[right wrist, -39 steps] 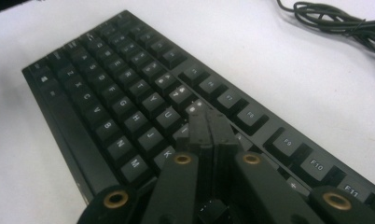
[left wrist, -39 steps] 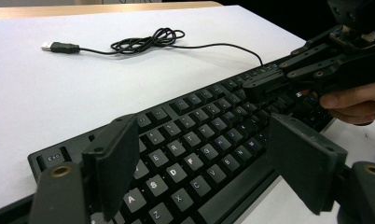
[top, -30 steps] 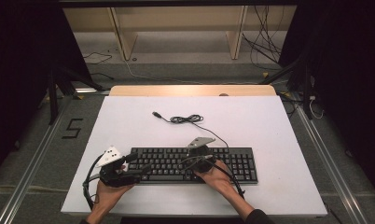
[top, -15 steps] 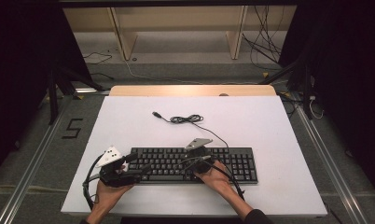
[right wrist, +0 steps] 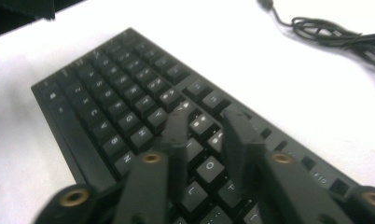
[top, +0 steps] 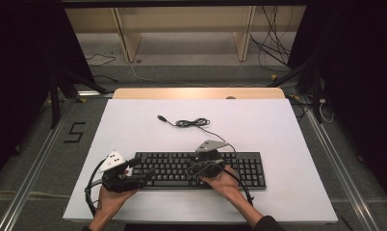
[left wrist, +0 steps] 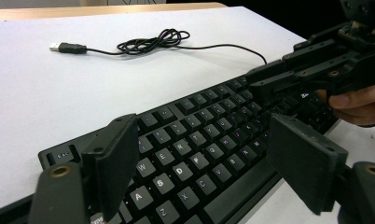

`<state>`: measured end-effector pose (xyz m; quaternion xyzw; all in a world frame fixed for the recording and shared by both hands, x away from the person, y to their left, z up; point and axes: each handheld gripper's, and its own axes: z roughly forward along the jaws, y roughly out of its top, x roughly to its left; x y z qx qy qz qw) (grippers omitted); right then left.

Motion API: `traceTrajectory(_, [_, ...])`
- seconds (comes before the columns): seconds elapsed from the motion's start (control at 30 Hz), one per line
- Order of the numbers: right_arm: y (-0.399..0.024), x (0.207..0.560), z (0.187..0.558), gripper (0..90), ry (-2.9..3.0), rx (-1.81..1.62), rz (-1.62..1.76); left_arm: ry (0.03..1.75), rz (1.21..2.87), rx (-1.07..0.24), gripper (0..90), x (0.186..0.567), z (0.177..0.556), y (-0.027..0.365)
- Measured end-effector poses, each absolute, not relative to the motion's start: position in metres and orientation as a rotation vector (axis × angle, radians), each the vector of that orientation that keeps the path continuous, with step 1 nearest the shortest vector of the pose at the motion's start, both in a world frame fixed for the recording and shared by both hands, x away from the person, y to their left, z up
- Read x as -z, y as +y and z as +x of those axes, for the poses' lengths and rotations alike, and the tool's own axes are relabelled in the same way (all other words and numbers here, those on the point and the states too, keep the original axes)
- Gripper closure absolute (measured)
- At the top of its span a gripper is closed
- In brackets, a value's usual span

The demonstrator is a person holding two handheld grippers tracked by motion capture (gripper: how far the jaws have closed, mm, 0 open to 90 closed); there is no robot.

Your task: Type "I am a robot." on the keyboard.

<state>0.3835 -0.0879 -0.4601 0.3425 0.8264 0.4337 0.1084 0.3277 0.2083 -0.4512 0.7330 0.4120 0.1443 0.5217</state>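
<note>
on the white table (top: 278,144), a black keyboard (top: 172,168) lies before wooden shelving (top: 182,29).

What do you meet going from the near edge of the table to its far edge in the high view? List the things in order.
Person's hands with the left gripper and right gripper → black keyboard → coiled cable → USB plug → wooden strip at the far edge of the table.
</note>
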Motion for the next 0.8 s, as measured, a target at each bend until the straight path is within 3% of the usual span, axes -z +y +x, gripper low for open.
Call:
traceTrajectory(0.17, [-0.0923,0.4559,0.3833,52.1,2.409,-1.326,1.024,0.989,1.758,-0.346,25.1,0.4514,0.3280,0.2087])
traceTrajectory(0.4, [-0.0909,0.4554,0.3821,39.8,2.410,-1.349,1.014,0.992,1.755,-0.347,24.9,0.4514,0.3281,0.2092])
traceTrajectory(0.8, [-0.0841,0.4532,0.3783,35.2,2.429,-1.377,0.985,0.995,1.753,-0.349,24.7,0.4514,0.3281,0.2094])
